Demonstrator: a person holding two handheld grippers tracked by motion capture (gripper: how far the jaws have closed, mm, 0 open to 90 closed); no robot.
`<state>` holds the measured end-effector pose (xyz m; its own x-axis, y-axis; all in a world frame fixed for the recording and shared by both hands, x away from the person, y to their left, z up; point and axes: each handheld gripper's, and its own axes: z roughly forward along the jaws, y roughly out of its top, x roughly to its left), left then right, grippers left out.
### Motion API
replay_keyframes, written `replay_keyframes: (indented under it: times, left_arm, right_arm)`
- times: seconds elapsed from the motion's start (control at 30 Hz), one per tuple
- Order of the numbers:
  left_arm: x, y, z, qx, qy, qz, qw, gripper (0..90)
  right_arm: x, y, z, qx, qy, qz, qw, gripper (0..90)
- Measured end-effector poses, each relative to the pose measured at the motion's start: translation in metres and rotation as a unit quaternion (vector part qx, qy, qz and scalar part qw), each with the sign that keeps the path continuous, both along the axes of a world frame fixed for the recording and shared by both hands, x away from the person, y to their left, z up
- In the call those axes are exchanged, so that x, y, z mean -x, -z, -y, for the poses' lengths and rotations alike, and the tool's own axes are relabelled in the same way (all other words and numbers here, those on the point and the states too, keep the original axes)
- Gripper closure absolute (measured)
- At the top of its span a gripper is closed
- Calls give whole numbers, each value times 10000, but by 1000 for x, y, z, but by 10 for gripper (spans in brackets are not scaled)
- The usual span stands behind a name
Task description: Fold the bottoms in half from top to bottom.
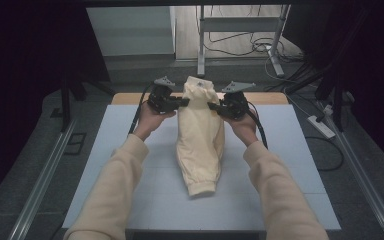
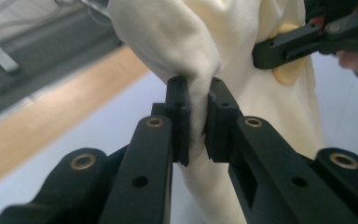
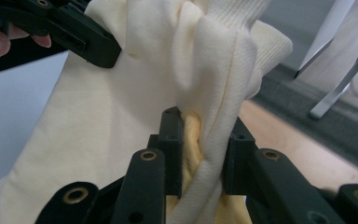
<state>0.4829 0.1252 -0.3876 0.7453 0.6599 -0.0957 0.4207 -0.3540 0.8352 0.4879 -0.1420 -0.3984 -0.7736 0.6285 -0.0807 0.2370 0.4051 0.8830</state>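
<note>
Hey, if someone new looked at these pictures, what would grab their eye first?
A cream-yellow fabric garment hangs mid-table, pinched at its upper part from both sides by the black left gripper and right gripper. Its lower end rests on the pale blue-white table mat.

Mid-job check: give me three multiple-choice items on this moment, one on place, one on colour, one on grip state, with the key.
1. Where is the garment's lower end?
A. resting on the white table top
B. hanging over the table's edge
C. on the floor

2. What colour is the garment?
A. grey
B. cream
C. blue

3. How do the left gripper and right gripper stand?
A. both open
B. one shut on cloth
C. both shut on cloth

Key: A, the cuffed end lies on the top; B, pale cream in every view; C, fabric is pinched between each pair of jaws.
</note>
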Motion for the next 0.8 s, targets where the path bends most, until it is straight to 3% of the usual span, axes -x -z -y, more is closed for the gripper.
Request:
replay_keyframes:
  times: [0.1, 0.33, 0.8]
  left_arm:
    - [0, -2, 2, -41, 4, 47, 10000, 810]
    - [4, 15, 5, -119, 40, -54, 9999, 809]
    - [10, 38, 10, -120, 152, -170, 9997, 808]
  right_arm:
    - [-3, -5, 0, -50, 18, 112, 9999, 729]
    - [-4, 11, 3, 29, 14, -85, 10000, 728]
    - [-2, 34, 10, 143, -98, -220, 9996, 724]
